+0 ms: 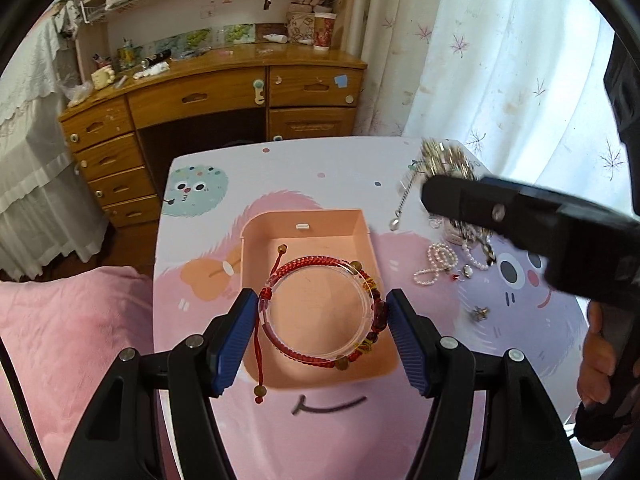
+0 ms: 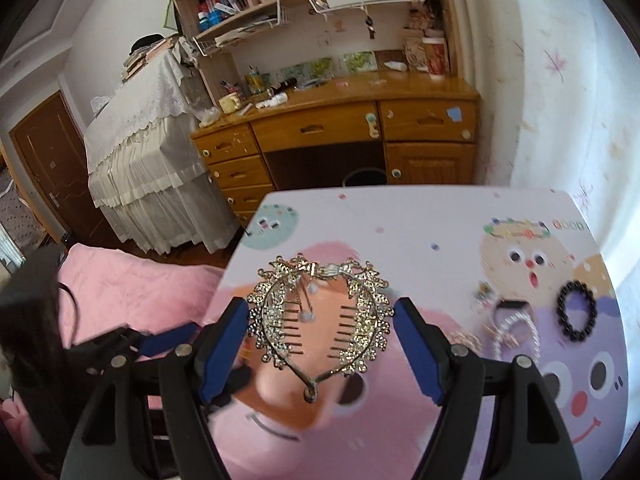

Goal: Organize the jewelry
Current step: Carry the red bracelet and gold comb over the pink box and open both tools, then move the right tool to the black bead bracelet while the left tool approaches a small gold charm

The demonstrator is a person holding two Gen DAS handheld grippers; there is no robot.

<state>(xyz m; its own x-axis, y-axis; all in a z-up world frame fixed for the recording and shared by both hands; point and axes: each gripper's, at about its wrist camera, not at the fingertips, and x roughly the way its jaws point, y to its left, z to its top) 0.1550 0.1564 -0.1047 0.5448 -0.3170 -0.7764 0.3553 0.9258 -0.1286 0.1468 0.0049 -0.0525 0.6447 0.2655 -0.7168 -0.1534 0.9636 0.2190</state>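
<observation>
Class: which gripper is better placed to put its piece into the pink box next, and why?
Left. The left gripper already holds the red bracelet directly over the open pink box, while the right gripper carries the rhinestone hair comb off to the side.

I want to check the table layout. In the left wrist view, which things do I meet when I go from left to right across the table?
Pink box with the red bracelets between the left gripper fingers → white pearl strand → small charm → right gripper's black body.

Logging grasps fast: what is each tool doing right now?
Left tool: shut on bracelets above pink box.
Right tool: shut on rhinestone hair comb.
</observation>
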